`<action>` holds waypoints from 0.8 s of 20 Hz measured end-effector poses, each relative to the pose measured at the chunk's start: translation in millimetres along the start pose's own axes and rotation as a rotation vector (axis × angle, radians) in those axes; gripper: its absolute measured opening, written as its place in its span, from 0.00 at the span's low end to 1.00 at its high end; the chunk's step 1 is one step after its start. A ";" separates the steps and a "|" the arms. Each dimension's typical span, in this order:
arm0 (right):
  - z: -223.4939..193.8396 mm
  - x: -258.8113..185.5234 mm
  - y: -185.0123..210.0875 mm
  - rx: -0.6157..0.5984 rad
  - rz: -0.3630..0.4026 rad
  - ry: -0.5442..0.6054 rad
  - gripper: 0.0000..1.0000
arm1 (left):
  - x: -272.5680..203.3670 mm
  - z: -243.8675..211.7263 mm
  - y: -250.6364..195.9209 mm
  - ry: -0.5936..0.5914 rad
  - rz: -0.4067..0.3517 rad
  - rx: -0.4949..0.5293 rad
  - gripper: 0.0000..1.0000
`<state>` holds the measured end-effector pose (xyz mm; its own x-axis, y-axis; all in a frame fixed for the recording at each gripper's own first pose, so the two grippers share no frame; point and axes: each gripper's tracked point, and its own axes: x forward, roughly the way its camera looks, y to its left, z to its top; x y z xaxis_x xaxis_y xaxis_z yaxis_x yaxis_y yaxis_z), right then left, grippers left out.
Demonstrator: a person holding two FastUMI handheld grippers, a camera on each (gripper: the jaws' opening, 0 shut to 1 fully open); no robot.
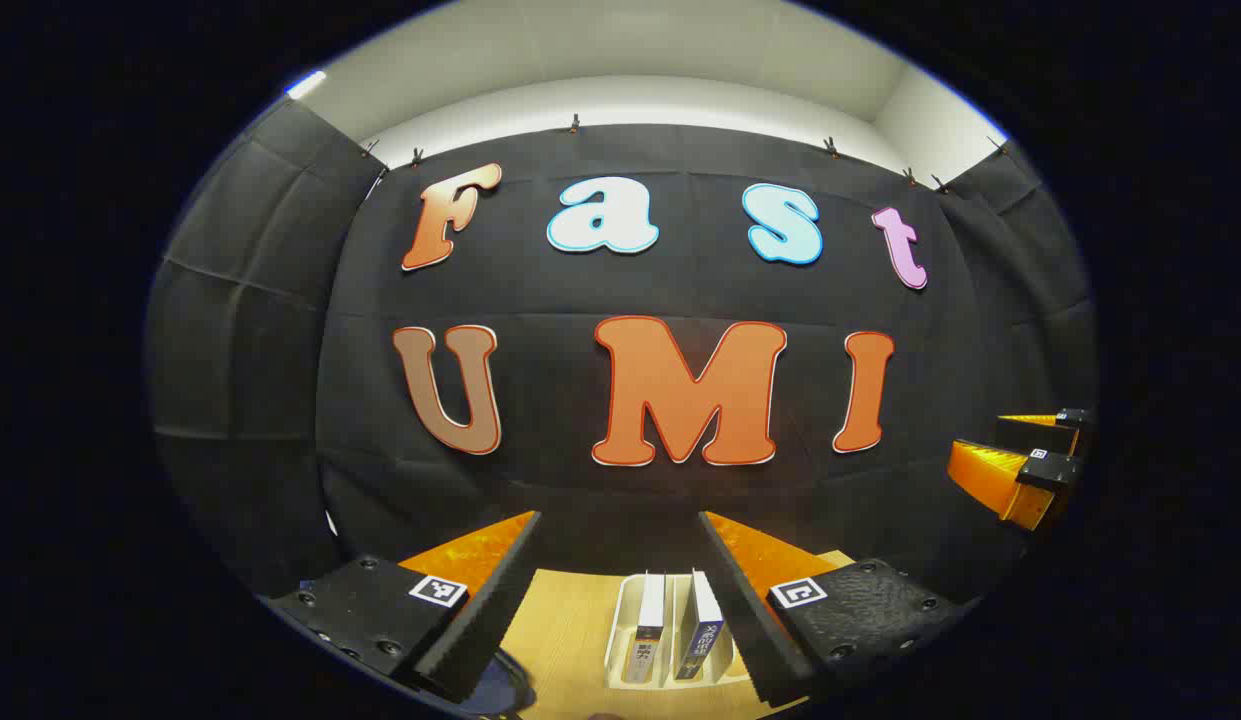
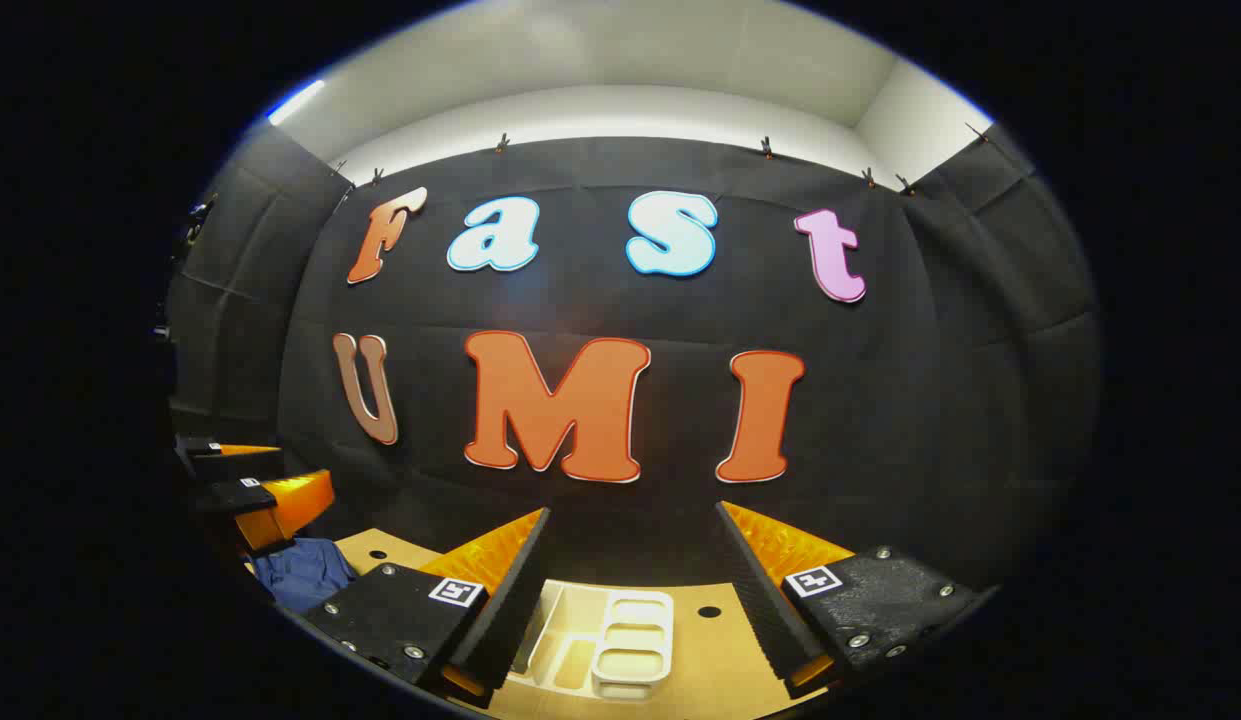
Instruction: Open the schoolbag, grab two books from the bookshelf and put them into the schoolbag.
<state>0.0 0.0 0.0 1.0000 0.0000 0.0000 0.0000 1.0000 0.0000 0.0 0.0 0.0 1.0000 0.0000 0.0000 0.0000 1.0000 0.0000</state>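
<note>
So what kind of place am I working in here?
Likely a staged recording booth, not a real room: black cloth wall clipped up on all sides, and a wooden table holding a white bookshelf with two upright books. Something blue, perhaps the schoolbag, lies at the table's left.

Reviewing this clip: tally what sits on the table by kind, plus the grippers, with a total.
Books: 2, upright side by side in the white rack
White rack: 1, on the wooden table
Blue schoolbag: 1, partly in view at the table's left edge
Grippers: 2, left gripper and right gripper, both open
Total: 6
</note>
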 end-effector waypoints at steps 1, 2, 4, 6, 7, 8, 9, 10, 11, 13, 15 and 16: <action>-4.2 1.4 4.8 0.013 0.022 -0.003 1.00 | 0.5 -5.9 -3.2 -0.003 0.003 -0.003 0.93; -11.0 7.0 6.8 0.012 0.022 0.008 0.94 | 1.6 -13.0 -4.8 0.008 0.005 -0.006 0.93; -24.4 9.8 10.3 0.015 0.011 0.048 0.94 | 4.0 -23.4 -11.7 0.025 -0.015 -0.013 0.93; -27.5 10.3 16.9 0.039 -0.011 0.041 0.94 | 10.8 -25.6 -7.0 0.009 -0.036 -0.012 0.93; -28.2 11.9 20.0 0.049 -0.035 0.036 0.94 | 16.3 -24.7 -2.7 -0.001 -0.045 -0.002 0.93; -31.8 12.8 26.7 0.059 -0.050 0.043 0.94 | 21.5 -29.0 0.1 0.007 -0.057 0.016 0.93; -35.4 13.1 33.9 0.065 -0.061 0.049 0.94 | 25.1 -28.8 3.2 0.000 -0.076 0.024 0.93; -38.5 14.0 40.9 0.072 -0.070 0.060 0.94 | 28.7 -27.2 6.3 -0.007 -0.097 0.017 0.94; -42.4 13.3 46.6 0.075 -0.079 0.077 0.94 | 31.2 -29.7 7.0 -0.002 -0.119 0.004 0.93; -49.4 15.0 55.8 0.086 -0.100 0.096 0.94 | 36.1 -33.8 12.4 0.004 -0.148 -0.015 0.94; -52.4 16.4 64.2 0.085 -0.112 0.107 0.94 | 43.0 -36.7 17.8 0.010 -0.170 -0.020 0.93; -52.5 17.1 67.3 0.077 -0.119 0.110 0.94 | 46.1 -37.6 21.1 0.011 -0.173 -0.017 0.94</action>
<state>17.1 67.3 -52.5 0.9870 -0.1139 -0.1137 0.1224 0.9900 0.0706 46.1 21.1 -37.6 0.9850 -0.1721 -0.0094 0.1719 0.9849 -0.0183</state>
